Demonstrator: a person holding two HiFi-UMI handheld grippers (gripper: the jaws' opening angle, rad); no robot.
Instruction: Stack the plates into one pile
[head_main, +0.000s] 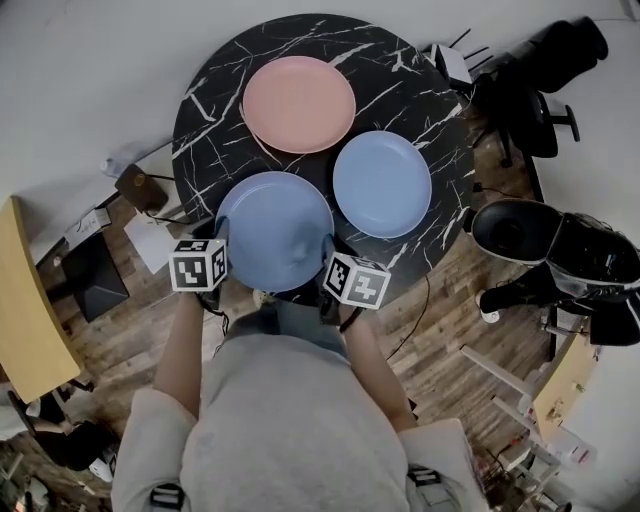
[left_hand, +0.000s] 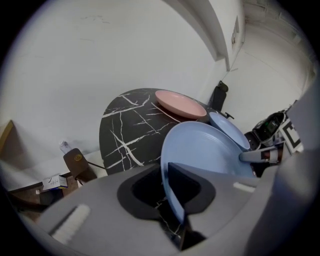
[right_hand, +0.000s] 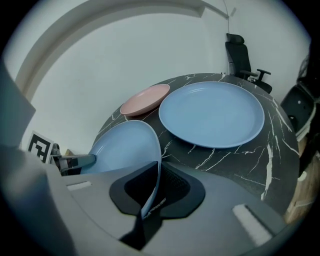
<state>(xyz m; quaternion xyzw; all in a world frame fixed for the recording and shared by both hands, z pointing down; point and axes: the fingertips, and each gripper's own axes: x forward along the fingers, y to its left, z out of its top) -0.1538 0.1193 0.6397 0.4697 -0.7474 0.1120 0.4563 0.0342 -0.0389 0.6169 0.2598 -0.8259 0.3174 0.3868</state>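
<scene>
Pinching the near blue plate (head_main: 275, 230) from both sides, your left claw (left_hand: 167, 187) and right claw (right_hand: 152, 187) each have its rim clamped between the jaws, probably so the wide disc lifts level rather than tipping. It sits at the near edge of the worktop (head_main: 215, 110), just beside the second blue plate (head_main: 382, 183). The pink plate (head_main: 299, 104) lies beyond, and either looks a fair base for your pile.

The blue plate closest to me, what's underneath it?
Black marble table shows around the near blue plate and beneath its rim, where the left gripper and right gripper pinch it. No other plate shows below. The table under its middle is covered.
</scene>
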